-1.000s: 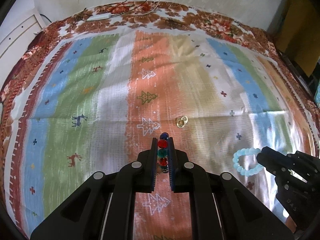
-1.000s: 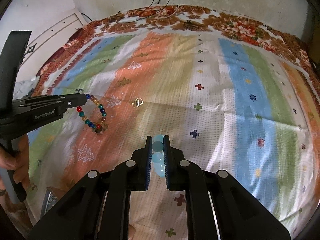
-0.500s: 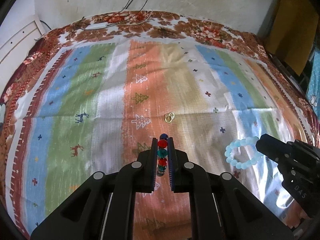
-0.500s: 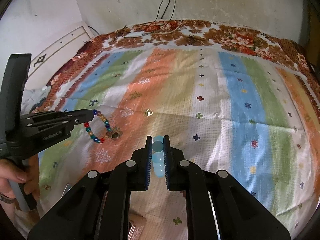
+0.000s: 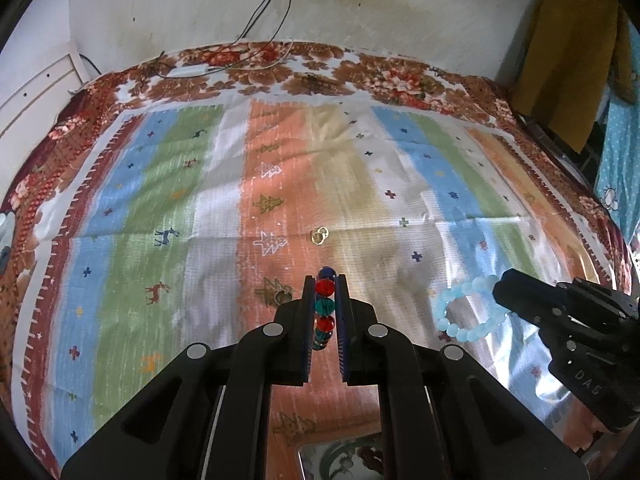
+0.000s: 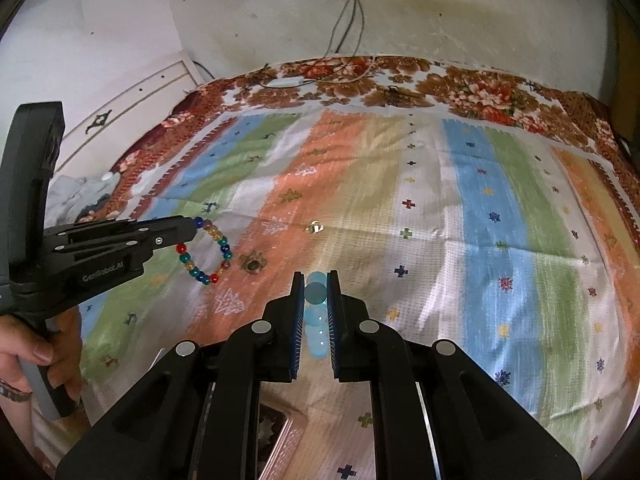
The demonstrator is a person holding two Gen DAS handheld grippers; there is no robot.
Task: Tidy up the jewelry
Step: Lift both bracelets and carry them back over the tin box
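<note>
1. Jewelry is showing in the left wrist view as three pieces. A multicoloured bead bracelet is sitting at centre frame, where the left gripper is pinching it between pressed-together fingers, clear of the striped bedspread.
2. A pale blue bead bracelet is hanging at the right of the same frame from the tip of the right gripper, which is pinching it.
3. A small gold ring pair is lying alone on the bedspread just above centre, apart from both grippers. A patterned tray is peeking in at the bottom edge, under the left gripper's body.
4. In the right wrist view, the right gripper is closing its fingers on the pale blue bead bracelet at centre frame.
5. At the left of that frame the left gripper, held by the person's hand, is carrying the multicoloured bead bracelet dangling in a loop above the cloth. The gold ring pair is glinting just above centre, and a corner of the tray is showing at the bottom.
6. Judging by this, both bracelets are being carried and not yet set down. The next move is probably calling for bringing each gripper over the tray and spreading its fingers low, so the beads are not rolling away, then fetching the rings.
</note>
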